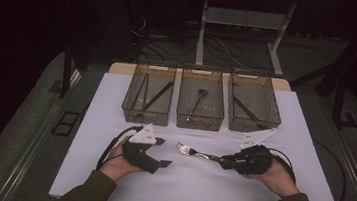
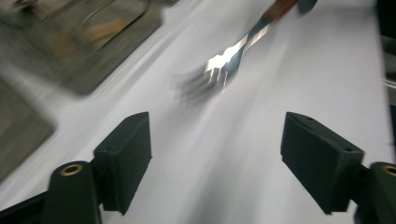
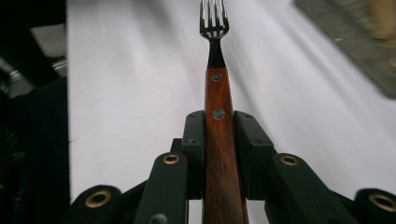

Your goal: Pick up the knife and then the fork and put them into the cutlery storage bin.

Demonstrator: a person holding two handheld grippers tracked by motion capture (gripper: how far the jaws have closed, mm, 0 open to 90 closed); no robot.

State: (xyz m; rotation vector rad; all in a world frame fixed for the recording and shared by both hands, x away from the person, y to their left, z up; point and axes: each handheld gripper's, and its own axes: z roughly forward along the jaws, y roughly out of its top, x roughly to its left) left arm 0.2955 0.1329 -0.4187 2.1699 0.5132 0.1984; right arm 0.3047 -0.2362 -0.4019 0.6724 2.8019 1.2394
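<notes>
A fork (image 1: 193,152) with a wooden handle and metal tines is held level just above the white table, tines pointing left. My right gripper (image 1: 225,162) is shut on its handle; in the right gripper view the fork (image 3: 217,93) runs straight out between the pads of the gripper (image 3: 218,126). My left gripper (image 1: 163,152) sits to the left of the tines, apart from them. In the left gripper view the left gripper (image 2: 219,158) stands open with bare table between the jaws, and the blurred fork (image 2: 219,65) lies ahead.
Three clear bins stand in a row at the back of the white table (image 1: 197,188): the left bin (image 1: 146,114) holds long dark utensils, the middle bin (image 1: 199,122) a spoon, the right bin (image 1: 253,124) a wooden-handled piece. Table edges lie near both forearms.
</notes>
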